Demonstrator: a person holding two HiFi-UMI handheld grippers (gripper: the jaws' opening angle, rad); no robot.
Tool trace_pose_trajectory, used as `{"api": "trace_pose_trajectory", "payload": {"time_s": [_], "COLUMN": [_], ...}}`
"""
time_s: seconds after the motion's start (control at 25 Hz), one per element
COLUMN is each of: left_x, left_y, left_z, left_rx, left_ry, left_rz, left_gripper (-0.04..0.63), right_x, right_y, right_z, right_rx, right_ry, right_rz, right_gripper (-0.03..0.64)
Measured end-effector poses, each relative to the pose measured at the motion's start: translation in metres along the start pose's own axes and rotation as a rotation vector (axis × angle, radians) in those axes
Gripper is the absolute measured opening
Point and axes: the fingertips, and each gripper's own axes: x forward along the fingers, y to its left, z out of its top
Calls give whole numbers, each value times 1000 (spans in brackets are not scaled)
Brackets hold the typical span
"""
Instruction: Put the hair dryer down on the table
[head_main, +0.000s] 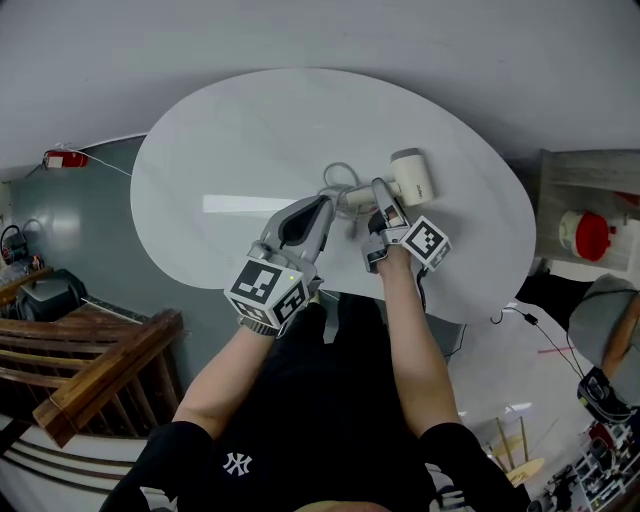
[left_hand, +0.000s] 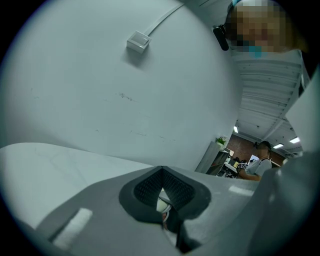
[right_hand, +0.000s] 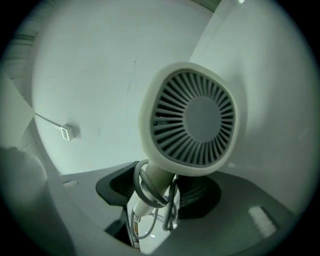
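Observation:
A cream hair dryer (head_main: 412, 178) hangs over the right part of the white oval table (head_main: 230, 150), its handle pointing left. My right gripper (head_main: 380, 205) is shut on that handle. In the right gripper view the dryer's rear grille (right_hand: 192, 117) faces the camera, and the grey cord (right_hand: 150, 192) is looped round the handle between the jaws of that gripper (right_hand: 155, 200). I cannot tell whether the dryer touches the table. A loop of cord (head_main: 338, 178) lies beside it. My left gripper (head_main: 322, 208) is just left of the handle, its jaws together (left_hand: 162, 200) and holding nothing that I can make out.
The table's near edge is right under my forearms. A wooden railing (head_main: 100, 370) stands at lower left. On the right, a shelf holds a red container (head_main: 590, 235). A small box with a cable (left_hand: 138, 41) is fixed on the wall. A person (left_hand: 260, 160) sits far behind.

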Motion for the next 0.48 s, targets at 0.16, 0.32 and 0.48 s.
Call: {"api": "trace_pose_trajectory", "payload": {"time_s": [0.16, 0.32, 0.48], "left_x": [-9, -14, -17], "left_y": [-2, -2, -10], "left_z": [0, -1, -2], "left_rx": [-2, -7, -4], "left_ry": [-8, -12, -17], "left_rz": [1, -3, -27], "left_gripper": [0, 0, 0], "right_x": [-5, -12, -26], "right_y": [-8, -11, -15], "right_z": [-2, -2, 0], "right_rx": [27, 64, 104], "right_ry": [-6, -13, -39], "right_rz": [-48, -83, -113], "right_gripper": [258, 269, 270]}}
